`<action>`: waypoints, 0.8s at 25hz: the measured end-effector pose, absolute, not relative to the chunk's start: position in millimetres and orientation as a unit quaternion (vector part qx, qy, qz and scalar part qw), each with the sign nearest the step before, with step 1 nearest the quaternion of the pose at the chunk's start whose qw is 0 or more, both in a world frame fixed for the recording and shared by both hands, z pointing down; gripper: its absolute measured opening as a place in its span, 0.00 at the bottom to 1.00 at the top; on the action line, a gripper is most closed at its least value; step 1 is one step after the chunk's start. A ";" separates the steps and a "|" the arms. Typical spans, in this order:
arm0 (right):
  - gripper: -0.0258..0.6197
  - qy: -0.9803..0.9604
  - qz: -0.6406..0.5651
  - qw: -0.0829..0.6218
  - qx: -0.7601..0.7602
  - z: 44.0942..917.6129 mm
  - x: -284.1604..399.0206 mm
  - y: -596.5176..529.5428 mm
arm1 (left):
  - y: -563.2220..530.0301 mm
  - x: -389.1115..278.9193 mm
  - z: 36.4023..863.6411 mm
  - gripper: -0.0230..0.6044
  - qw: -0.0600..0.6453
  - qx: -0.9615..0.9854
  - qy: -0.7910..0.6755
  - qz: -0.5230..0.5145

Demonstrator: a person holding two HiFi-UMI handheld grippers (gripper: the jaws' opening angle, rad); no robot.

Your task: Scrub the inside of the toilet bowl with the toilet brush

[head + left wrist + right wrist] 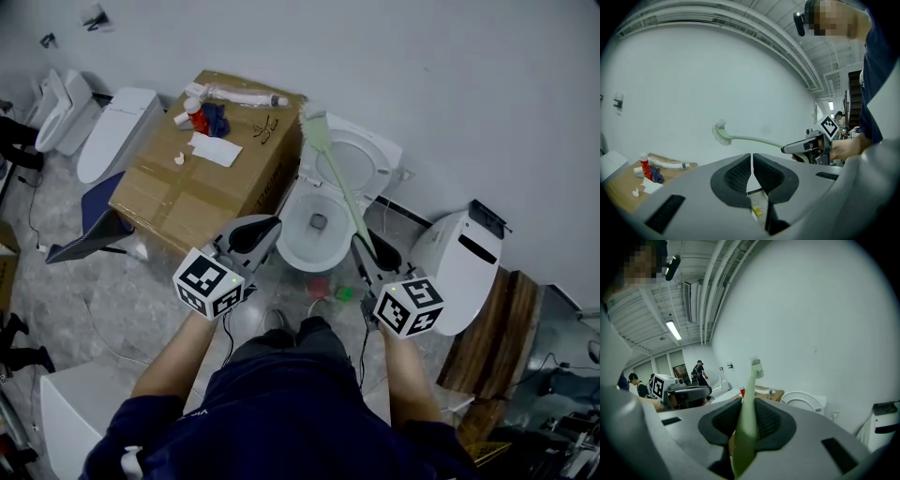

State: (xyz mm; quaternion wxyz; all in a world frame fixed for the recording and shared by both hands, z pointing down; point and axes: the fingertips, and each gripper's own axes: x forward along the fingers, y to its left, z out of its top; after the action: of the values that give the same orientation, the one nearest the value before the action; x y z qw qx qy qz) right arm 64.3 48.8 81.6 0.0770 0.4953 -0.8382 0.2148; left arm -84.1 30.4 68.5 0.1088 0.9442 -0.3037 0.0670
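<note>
Green brush (341, 187) in right hand-held gripper (373, 250)

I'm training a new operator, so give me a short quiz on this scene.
1. True or false: the brush head is inside the bowl.
2. Which gripper holds the brush? A) left gripper B) right gripper
3. Fill in: the left gripper's jaws are ___, nothing between them.
Key: 1 false, it is up in the air; 2 B; 3 shut.
</note>
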 end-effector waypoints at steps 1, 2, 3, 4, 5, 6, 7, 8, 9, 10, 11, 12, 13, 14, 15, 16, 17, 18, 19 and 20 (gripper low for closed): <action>0.18 -0.838 0.215 0.077 0.495 82.0 63.3 49.0 | 30.6 -84.5 68.9 0.10 0.109 0.944 -0.304 0.067; 0.18 -0.839 0.215 0.077 0.495 82.4 62.2 49.3 | 31.0 -85.0 69.3 0.10 0.109 0.944 -0.303 0.067; 0.18 -0.839 0.215 0.078 0.494 82.7 61.1 49.8 | 31.5 -85.3 69.8 0.10 0.110 0.944 -0.303 0.067; 0.18 -0.839 0.216 0.079 0.493 83.0 60.3 50.4 | 32.1 -85.3 70.2 0.10 0.110 0.944 -0.303 0.067; 0.18 -0.839 0.216 0.080 0.492 83.4 59.7 50.9 | 32.4 -85.1 70.7 0.10 0.110 0.944 -0.302 0.067; 0.18 -0.840 0.216 0.081 0.492 83.9 59.3 51.0 | 32.3 -84.9 71.2 0.10 0.110 0.944 -0.302 0.068; 0.18 -0.840 0.215 0.081 0.491 84.4 59.2 50.5 | 31.9 -84.6 71.7 0.10 0.110 0.944 -0.302 0.068; 0.18 -0.840 0.215 0.082 0.491 84.9 59.2 49.9 | 31.4 -84.4 72.1 0.10 0.111 0.944 -0.303 0.068; 0.18 -0.841 0.215 0.083 0.490 85.3 59.3 49.6 | 31.2 -84.1 72.3 0.10 0.111 0.944 -0.303 0.068; 0.18 -0.841 0.216 0.084 0.490 85.5 59.3 49.5 | 31.1 -84.0 72.2 0.10 0.112 0.944 -0.303 0.068; 0.18 -0.841 0.216 0.084 0.489 85.5 59.0 49.6 | 31.0 -84.1 71.8 0.10 0.112 0.944 -0.303 0.068; 0.18 -0.841 0.216 0.085 0.489 85.3 58.6 49.7 | 30.8 -84.2 71.3 0.10 0.112 0.944 -0.303 0.068; 0.18 -0.841 0.217 0.085 0.489 85.3 58.1 49.7 | 30.6 -84.5 71.1 0.10 0.112 0.944 -0.303 0.068; 0.18 -0.841 0.217 0.085 0.488 85.6 57.8 49.8 | 30.4 -84.5 71.3 0.10 0.113 0.944 -0.303 0.068; 0.18 -0.841 0.218 0.085 0.488 86.2 57.7 49.8 | 30.1 -84.3 71.7 0.10 0.113 0.944 -0.303 0.068; 0.18 -0.841 0.219 0.085 0.488 86.9 58.0 49.7 | 29.9 -83.7 72.2 0.10 0.113 0.944 -0.303 0.068; 0.18 -0.840 0.219 0.085 0.488 87.4 58.6 49.5 | 29.6 -82.8 72.5 0.10 0.114 0.944 -0.303 0.068; 0.18 -0.840 0.220 0.085 0.488 87.7 59.0 49.4 | 29.5 -81.8 72.6 0.10 0.114 0.944 -0.302 0.068; 0.18 -0.840 0.220 0.085 0.488 87.9 59.2 49.3 | 29.3 -81.1 72.8 0.10 0.115 0.944 -0.302 0.068; 0.18 -0.840 0.220 0.086 0.488 88.0 59.3 49.1 | 29.0 -80.6 72.9 0.10 0.115 0.944 -0.302 0.067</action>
State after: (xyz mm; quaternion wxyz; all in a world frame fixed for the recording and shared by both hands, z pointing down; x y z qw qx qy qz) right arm 59.3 49.1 88.0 0.0856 0.4883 -0.8401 0.2203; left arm -80.6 29.0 72.9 0.1150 0.9441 -0.3016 0.0673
